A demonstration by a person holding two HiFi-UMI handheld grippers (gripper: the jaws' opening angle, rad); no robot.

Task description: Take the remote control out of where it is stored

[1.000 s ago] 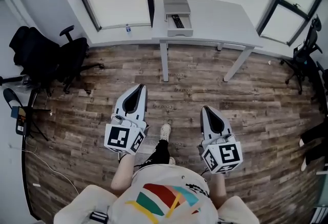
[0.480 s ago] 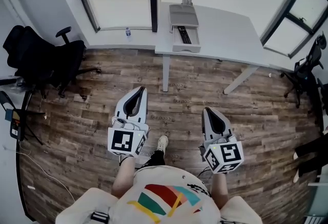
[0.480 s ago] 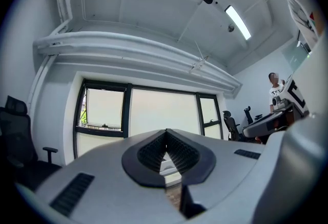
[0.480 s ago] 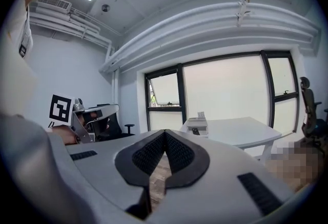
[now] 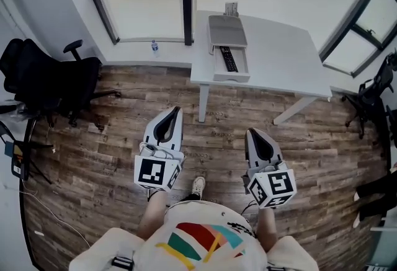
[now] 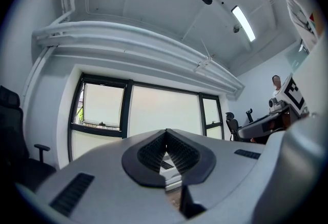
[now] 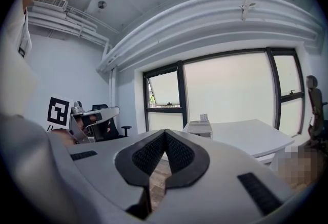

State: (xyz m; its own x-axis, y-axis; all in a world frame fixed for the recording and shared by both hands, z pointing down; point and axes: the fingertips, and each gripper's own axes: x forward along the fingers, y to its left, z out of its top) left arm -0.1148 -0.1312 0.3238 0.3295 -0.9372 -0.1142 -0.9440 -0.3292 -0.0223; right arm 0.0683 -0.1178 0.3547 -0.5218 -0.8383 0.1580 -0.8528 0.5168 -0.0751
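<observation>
Remote control (image 5: 229, 59) lies in the open drawer (image 5: 231, 75) on the bench (image 5: 285, 53), ready to lift | your left tool (image 5: 172, 111) and right tool (image 5: 249, 133) are pressed together, empty: you stand well apart.

Bright daylight floods through the windows (image 5: 146, 12); edges bend fisheye-style.

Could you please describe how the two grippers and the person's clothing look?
The left gripper and right gripper are light grey wedges tapering to a point, with black ribbed pads. Each carries a white cube with black square markers. The person wears a pale shirt with a red, yellow and teal print.
</observation>
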